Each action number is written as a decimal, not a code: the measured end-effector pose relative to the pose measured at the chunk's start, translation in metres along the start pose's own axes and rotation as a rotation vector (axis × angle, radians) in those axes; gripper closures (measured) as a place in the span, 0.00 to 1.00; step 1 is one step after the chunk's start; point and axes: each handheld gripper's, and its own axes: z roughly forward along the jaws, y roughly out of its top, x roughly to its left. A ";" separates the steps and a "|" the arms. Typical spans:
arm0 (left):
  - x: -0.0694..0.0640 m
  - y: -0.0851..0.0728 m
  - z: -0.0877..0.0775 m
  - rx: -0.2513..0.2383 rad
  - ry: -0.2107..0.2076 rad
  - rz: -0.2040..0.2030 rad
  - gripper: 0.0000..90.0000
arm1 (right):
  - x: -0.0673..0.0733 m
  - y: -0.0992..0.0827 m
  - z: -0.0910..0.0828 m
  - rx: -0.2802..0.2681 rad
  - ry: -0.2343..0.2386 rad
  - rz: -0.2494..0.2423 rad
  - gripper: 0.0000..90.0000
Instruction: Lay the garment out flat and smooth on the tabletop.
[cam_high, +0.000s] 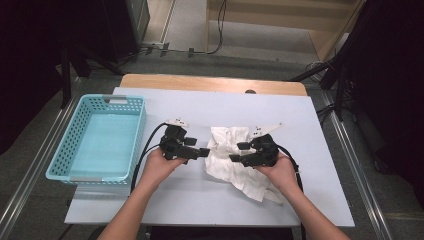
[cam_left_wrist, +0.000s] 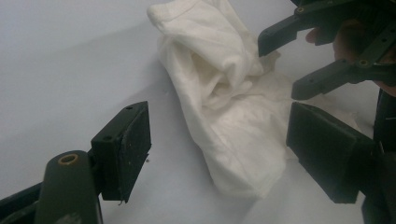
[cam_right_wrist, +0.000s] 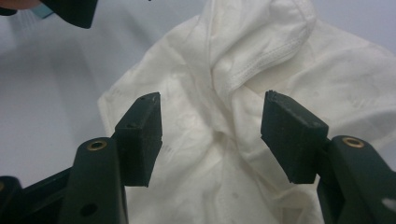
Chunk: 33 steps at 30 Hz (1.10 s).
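Right now the desk (cam_high: 200, 200) with its pale blue-white cover is the biggest thing before me, and on its left side sits a turquoise basket (cam_high: 75, 135) with nothing in it that I can see. Near the middle of the desk lies a crumpled white cloth (cam_high: 227, 155), bunched high at the far end and trailing flatter toward the person's right forearm. It looks light, limp and easily snagged, so I'd judge it will sag and unfold when lifted; a raised fold or the stitched hem seems the best place to pinch. The left tongs (cam_high: 204, 151) sit just beside the cloth's left edge, jaws spread, nothing between them. The right tongs (cam_high: 239, 152) hover over the cloth, jaws also spread, gripping nothing yet, with a puckered ridge right between them.
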 end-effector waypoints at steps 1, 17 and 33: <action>0.000 0.000 0.000 0.000 0.000 0.000 0.25 | -0.001 0.001 0.002 0.003 -0.002 -0.001 0.41; 0.001 0.000 0.000 0.003 0.009 0.002 0.25 | -0.016 0.011 0.039 0.020 -0.062 0.034 0.64; 0.000 -0.001 0.001 0.003 0.006 0.003 0.25 | -0.031 0.057 0.000 0.016 -0.034 0.059 0.90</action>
